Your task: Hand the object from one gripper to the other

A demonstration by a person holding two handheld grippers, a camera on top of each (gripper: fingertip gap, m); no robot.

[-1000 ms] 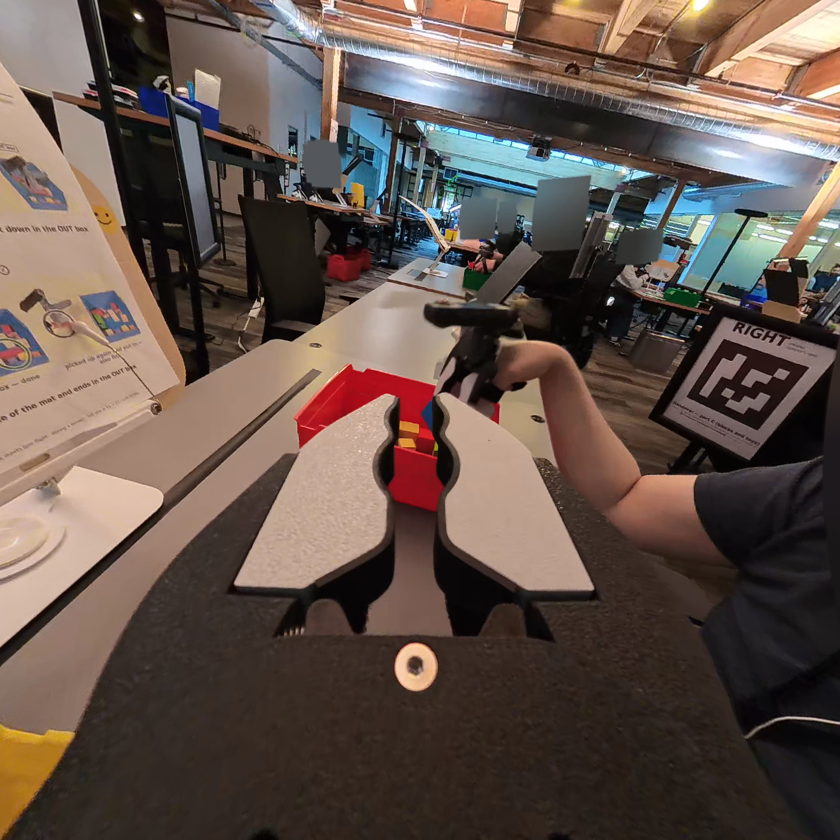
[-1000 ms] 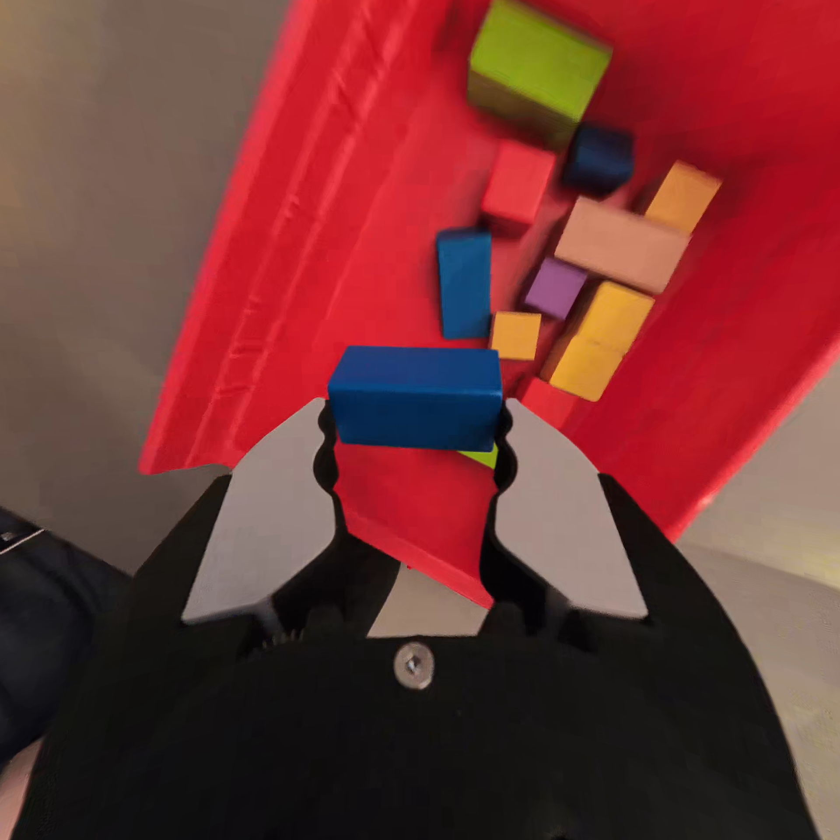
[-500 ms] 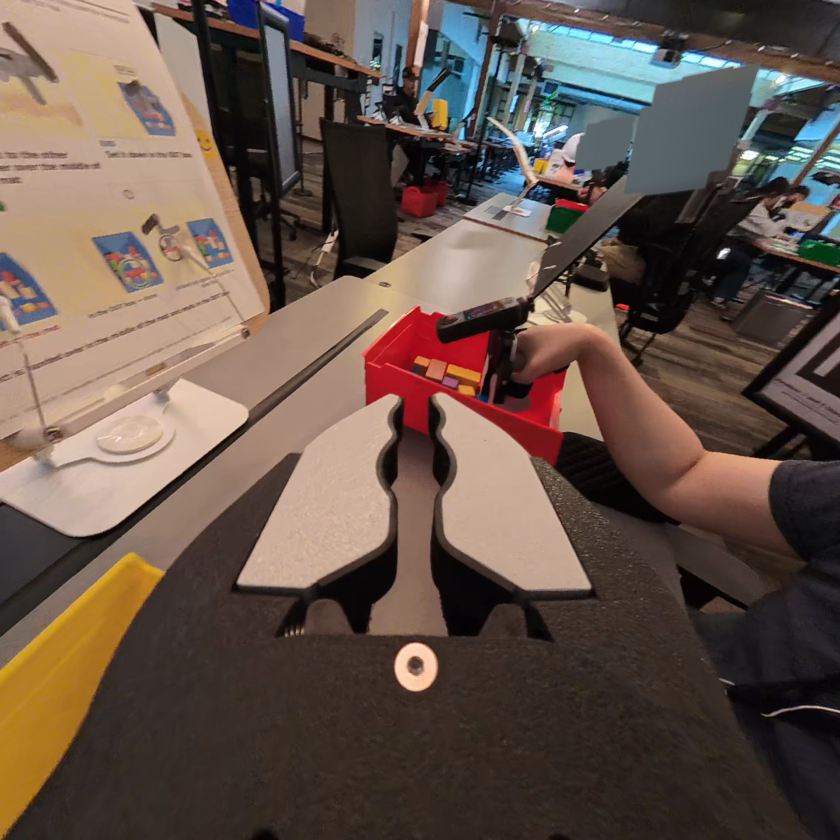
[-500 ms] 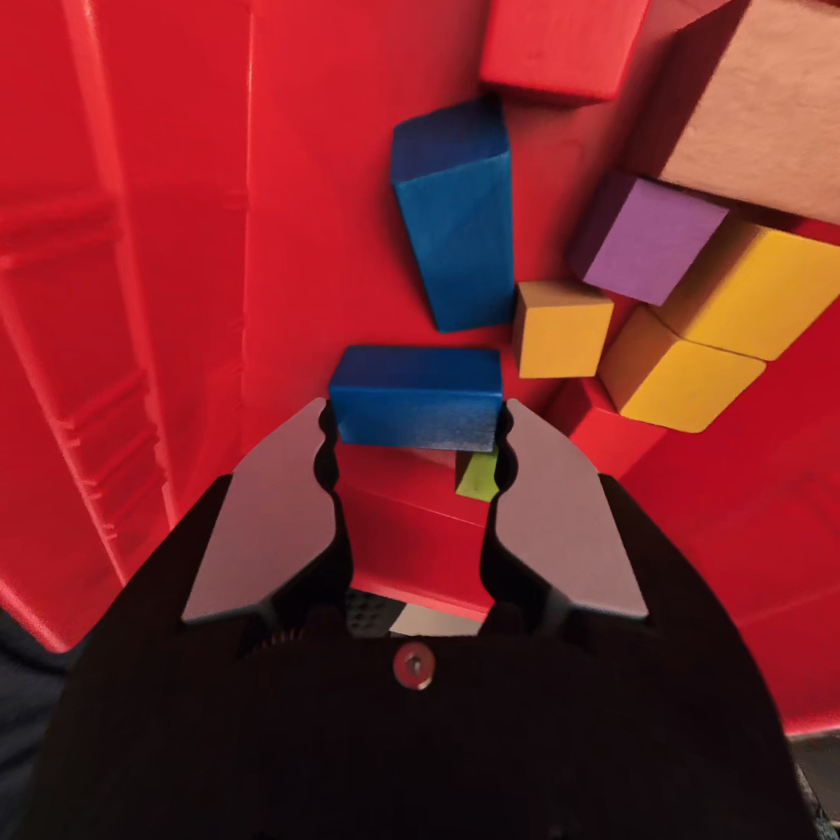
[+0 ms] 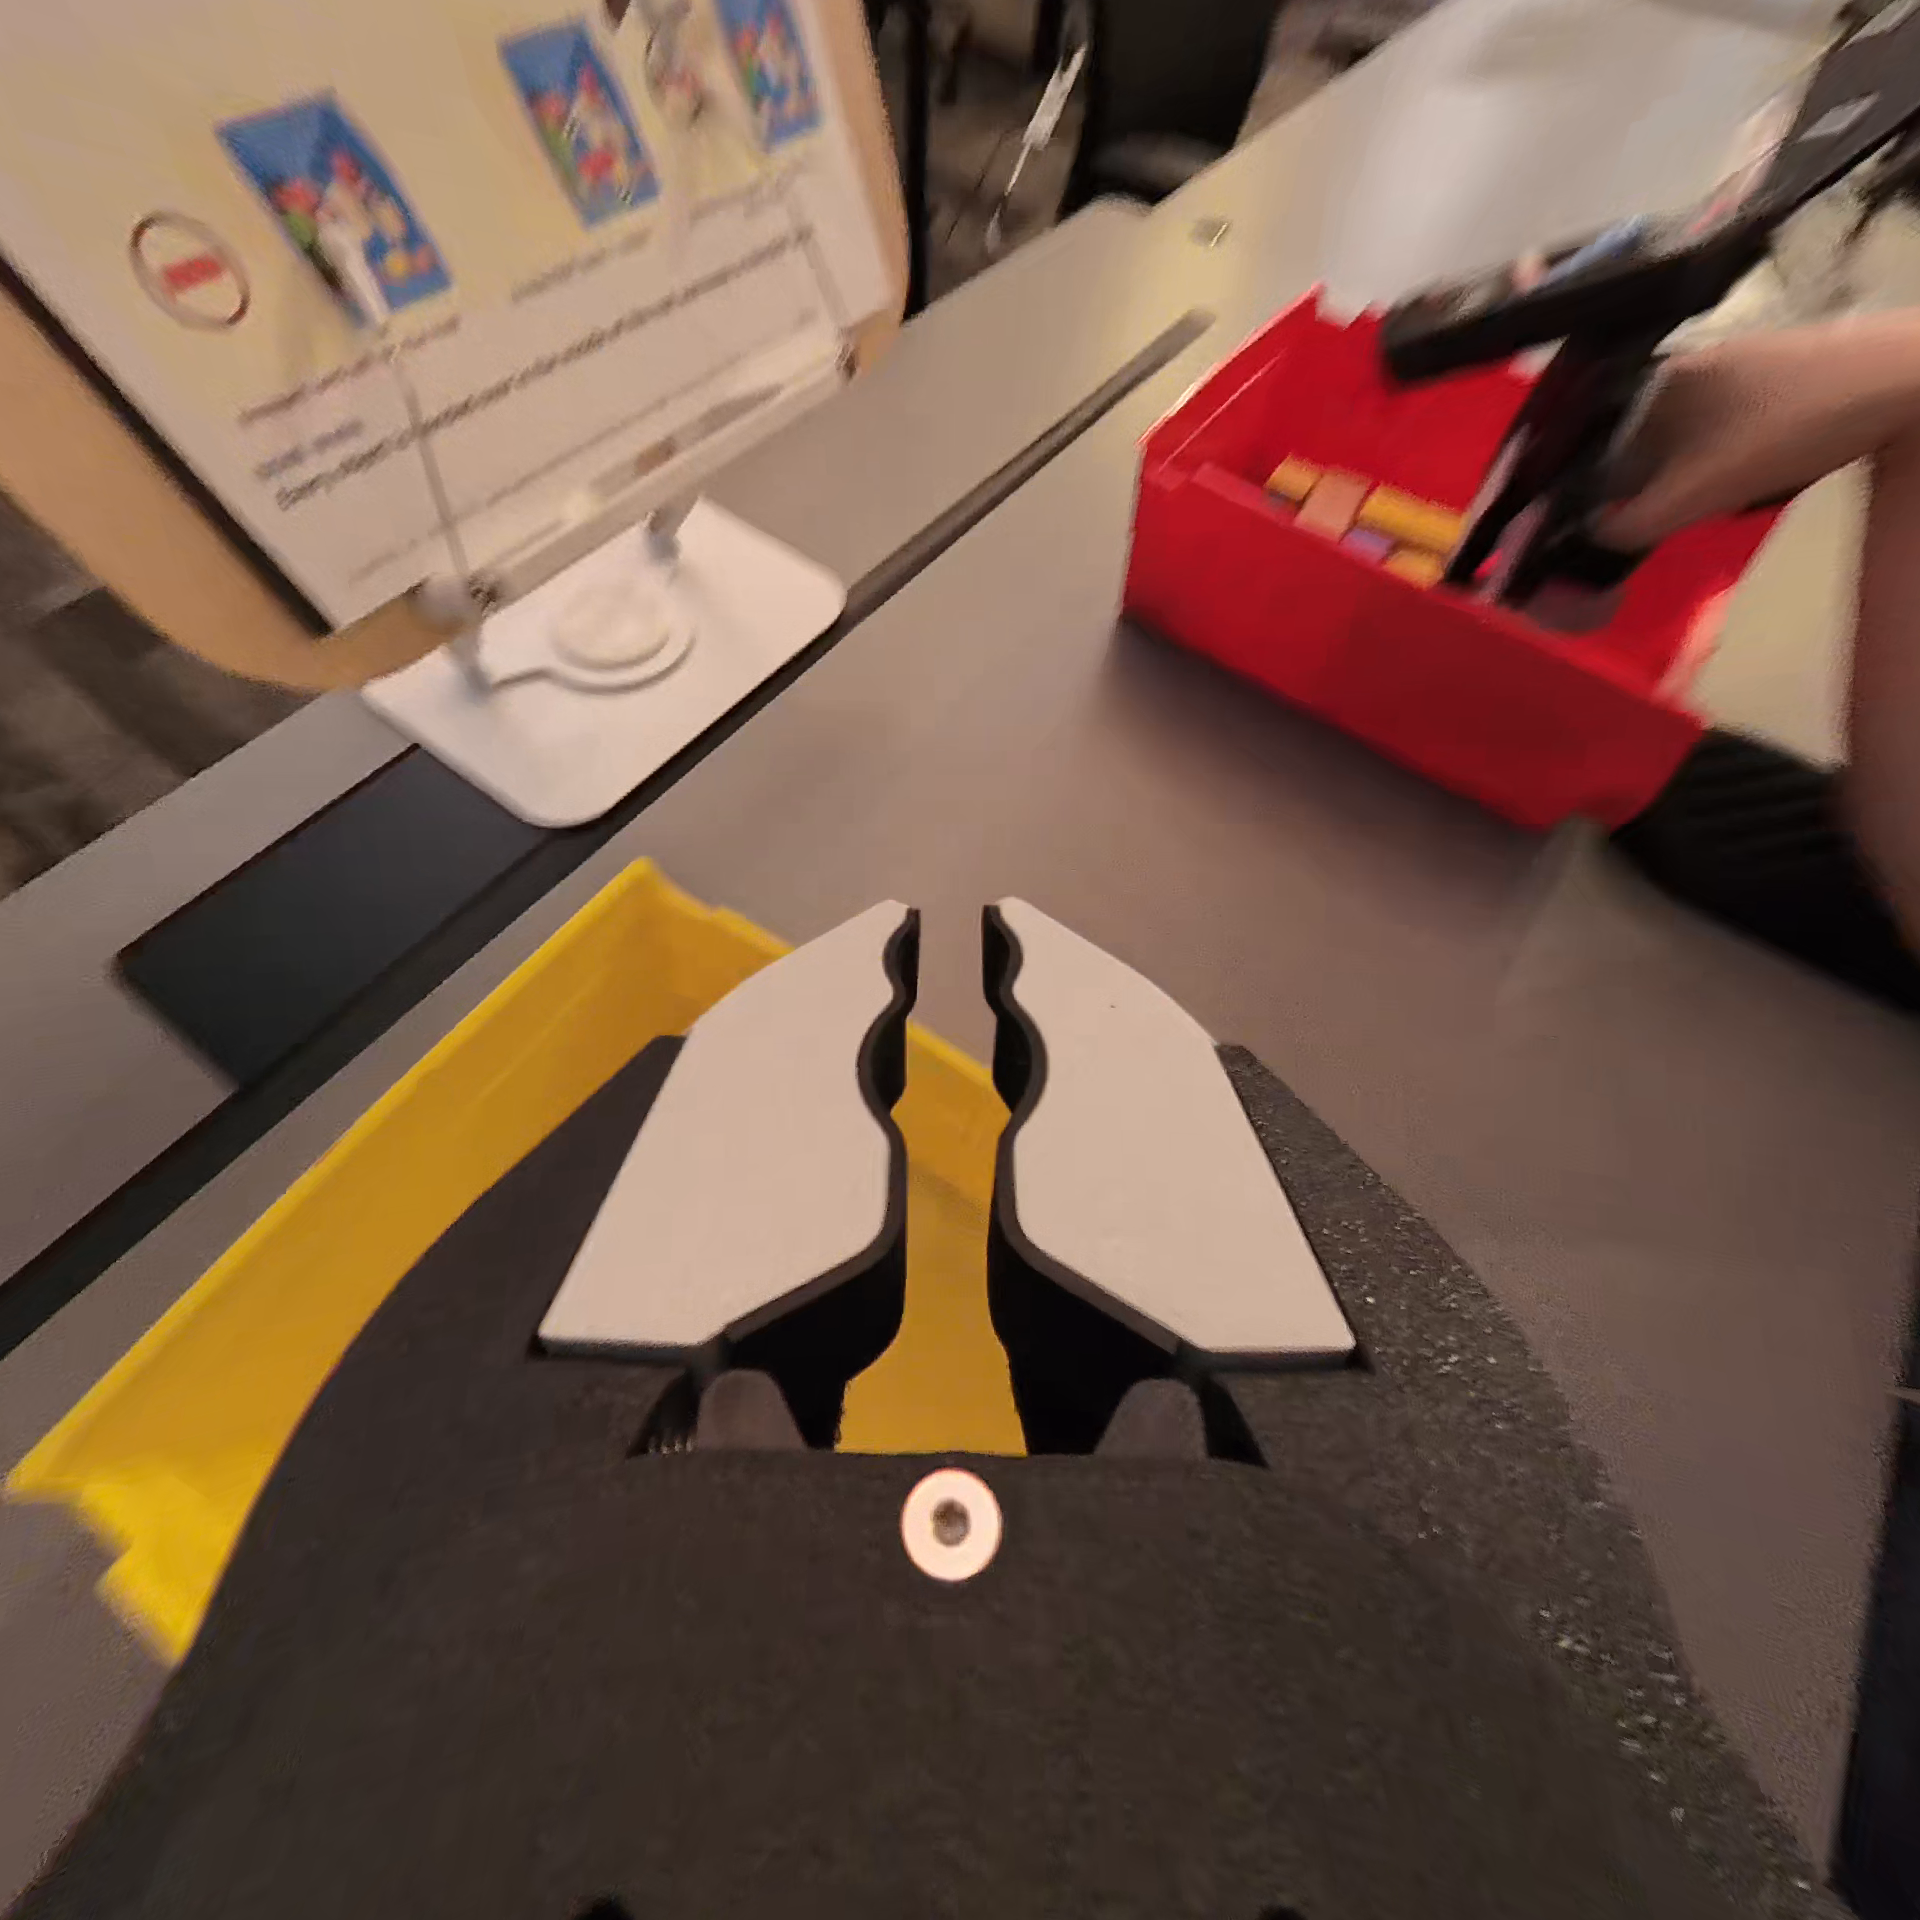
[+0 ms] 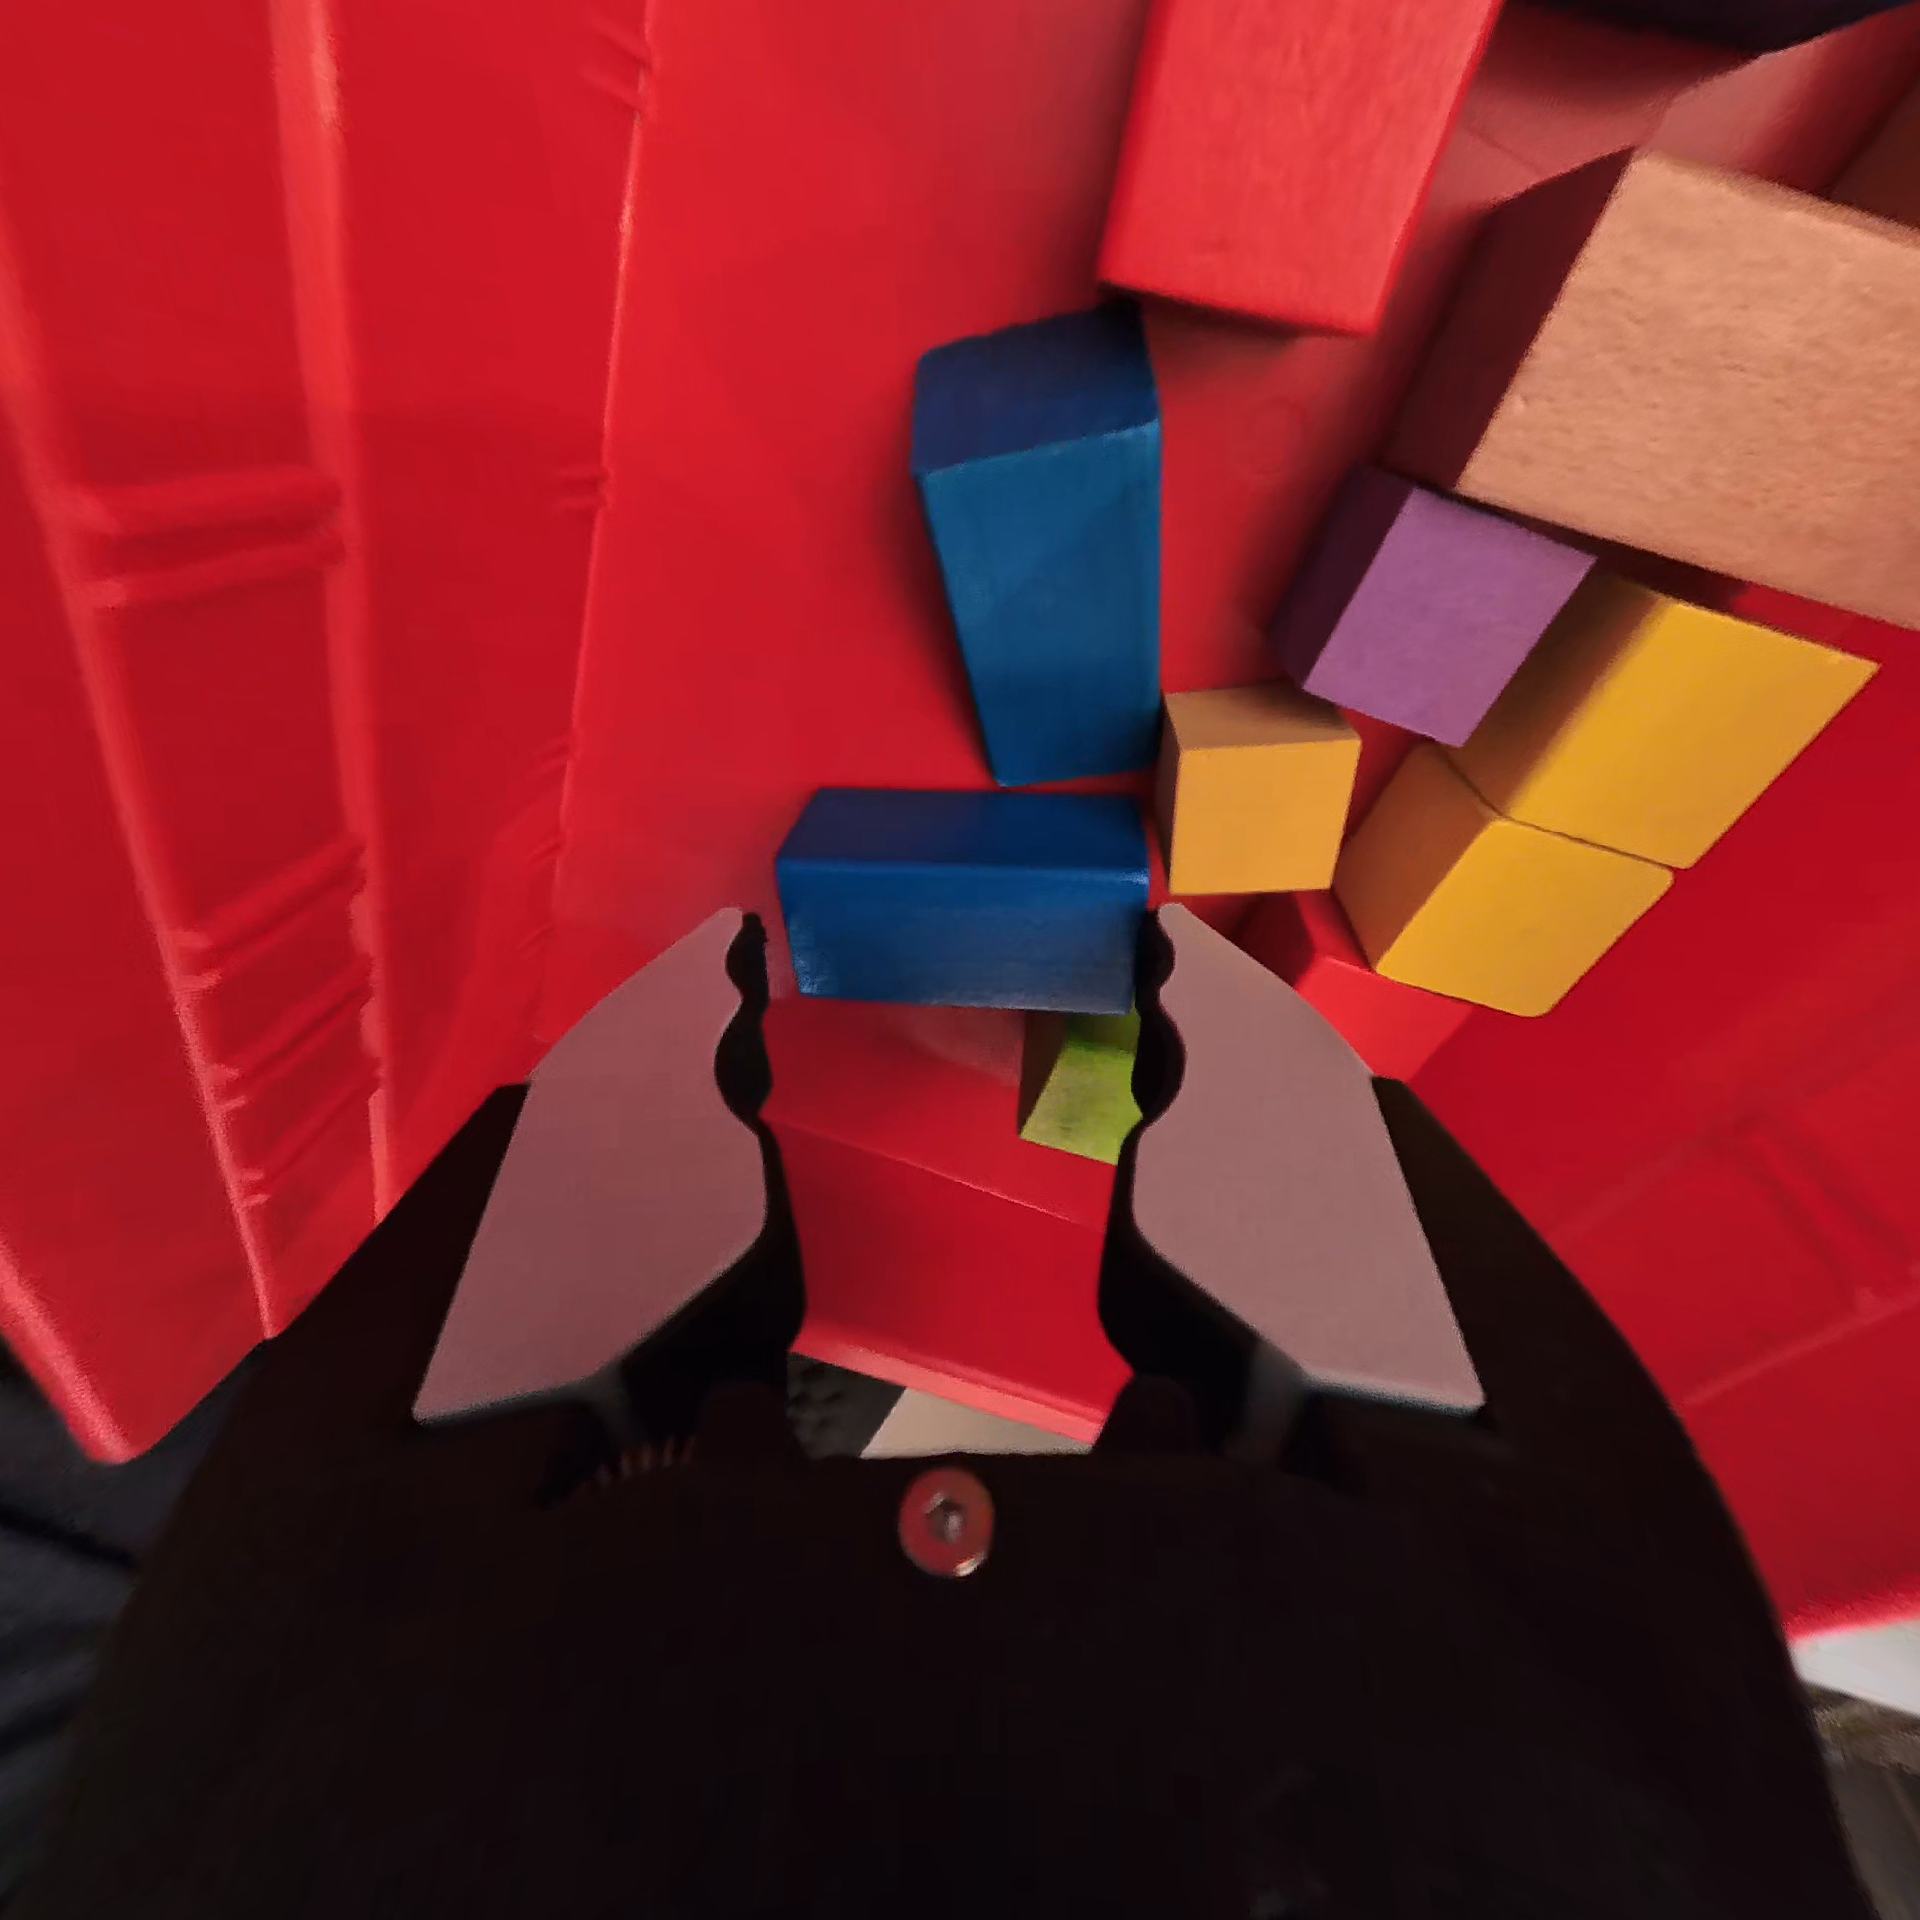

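Two short ends of the dark blue block (image 6: 961, 899) sit between your right gripper (image 6: 951, 925) tips inside the red bin (image 6: 416, 623); the jaws look slightly parted, barely touching. It seems light, rigid, smooth wood, so squeeze those flat ends squarely. Your left gripper (image 5: 948, 914) is narrow and empty above the yellow bin (image 5: 312, 1195).

A grey table (image 5: 1195, 935) carries a red bin (image 5: 1403, 665); left of that bin stands a white stand base (image 5: 623, 686), nearer lies a yellow bin (image 5: 312, 1247).

Grey table (image 5: 1195, 935). Yellow bin (image 5: 312, 1278) near left. White sign stand (image 5: 613, 665) with an instruction board (image 5: 436, 270) far left. Inside the bin: purple cube (image 6: 1439, 613), yellow blocks (image 6: 1579, 790), tan block (image 6: 1704, 384), green block (image 6: 1081, 1091).
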